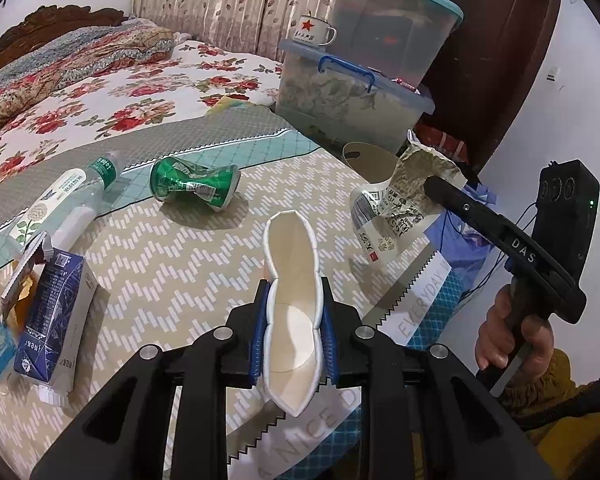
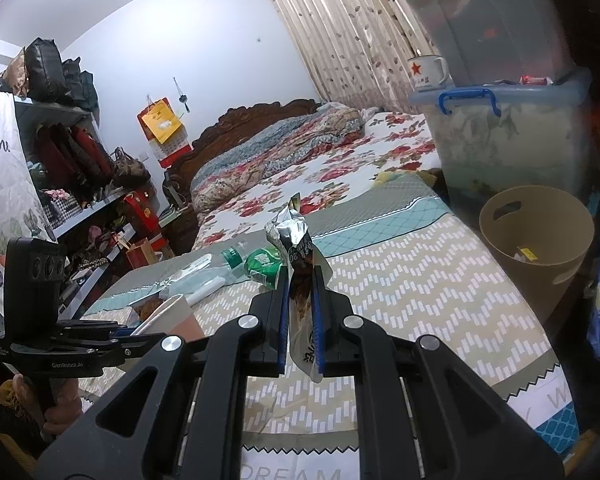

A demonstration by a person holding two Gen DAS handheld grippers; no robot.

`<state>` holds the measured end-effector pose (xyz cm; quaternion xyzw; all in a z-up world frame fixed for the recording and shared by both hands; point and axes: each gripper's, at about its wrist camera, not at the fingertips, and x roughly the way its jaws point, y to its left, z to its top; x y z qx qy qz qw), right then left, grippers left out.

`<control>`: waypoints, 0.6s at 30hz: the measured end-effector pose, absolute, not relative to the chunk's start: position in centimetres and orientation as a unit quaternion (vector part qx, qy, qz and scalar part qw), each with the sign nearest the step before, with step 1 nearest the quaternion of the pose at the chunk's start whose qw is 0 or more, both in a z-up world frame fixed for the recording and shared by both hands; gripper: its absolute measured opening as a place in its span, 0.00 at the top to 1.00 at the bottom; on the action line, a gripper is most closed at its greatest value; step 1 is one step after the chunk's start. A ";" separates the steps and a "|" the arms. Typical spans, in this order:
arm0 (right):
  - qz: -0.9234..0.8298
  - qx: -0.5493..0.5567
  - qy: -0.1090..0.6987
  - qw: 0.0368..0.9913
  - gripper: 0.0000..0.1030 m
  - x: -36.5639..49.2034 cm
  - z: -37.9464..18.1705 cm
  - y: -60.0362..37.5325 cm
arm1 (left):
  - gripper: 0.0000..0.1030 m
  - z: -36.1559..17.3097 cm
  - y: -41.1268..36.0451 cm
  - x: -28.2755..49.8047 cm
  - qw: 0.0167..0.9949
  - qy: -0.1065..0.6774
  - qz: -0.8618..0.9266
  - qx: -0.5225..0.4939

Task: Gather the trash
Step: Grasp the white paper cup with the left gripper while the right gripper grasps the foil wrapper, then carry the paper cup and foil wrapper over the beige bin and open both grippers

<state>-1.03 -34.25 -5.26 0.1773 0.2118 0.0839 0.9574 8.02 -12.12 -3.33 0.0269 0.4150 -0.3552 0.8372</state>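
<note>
The left gripper (image 1: pixel 292 332) has its jaws narrowed on a white paper cup (image 1: pixel 294 312), squashed flat between the blue pads, its open mouth pointing away past the fingertips. Beyond those jaws and off to their left, a crushed green can (image 1: pixel 194 184) lies on the zigzag mat (image 1: pixel 160 272) spread over the bed. Farther left lie a clear plastic bottle (image 1: pixel 72 196) and a blue carton (image 1: pixel 54 320), the carton nearest the gripper.

The right gripper (image 2: pixel 300 316) has its jaws nearly together, clamped on a crinkled foil wrapper (image 2: pixel 296 248) that sticks up above the fingertips. Ahead of those jaws and to their right stands a tan bin (image 2: pixel 540 248) at the mat's edge, a few scraps inside. Behind the bin sits a clear storage box (image 2: pixel 508 140) with an enamel mug (image 2: pixel 426 72) on its lid.
</note>
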 end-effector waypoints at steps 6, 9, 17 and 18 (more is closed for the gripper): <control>0.081 0.180 0.212 0.957 0.88 -1.0 -5.3 -34.6 | 0.78 -3.4 -12.1 8.1 0.837 0.416 -0.356 0.025; 0.079 0.179 0.210 0.958 0.88 -1.1 -5.3 -34.7 | 0.78 -3.4 -12.2 8.1 0.836 0.415 -0.358 0.025; 0.051 0.181 0.190 0.964 0.88 -1.4 -4.4 -36.7 | 0.78 -2.0 -14.8 10.0 0.829 0.405 -0.384 0.035; 0.043 0.181 0.185 0.965 0.88 -1.5 -4.2 -37.4 | 0.78 -1.8 -15.6 10.6 0.826 0.405 -0.392 0.035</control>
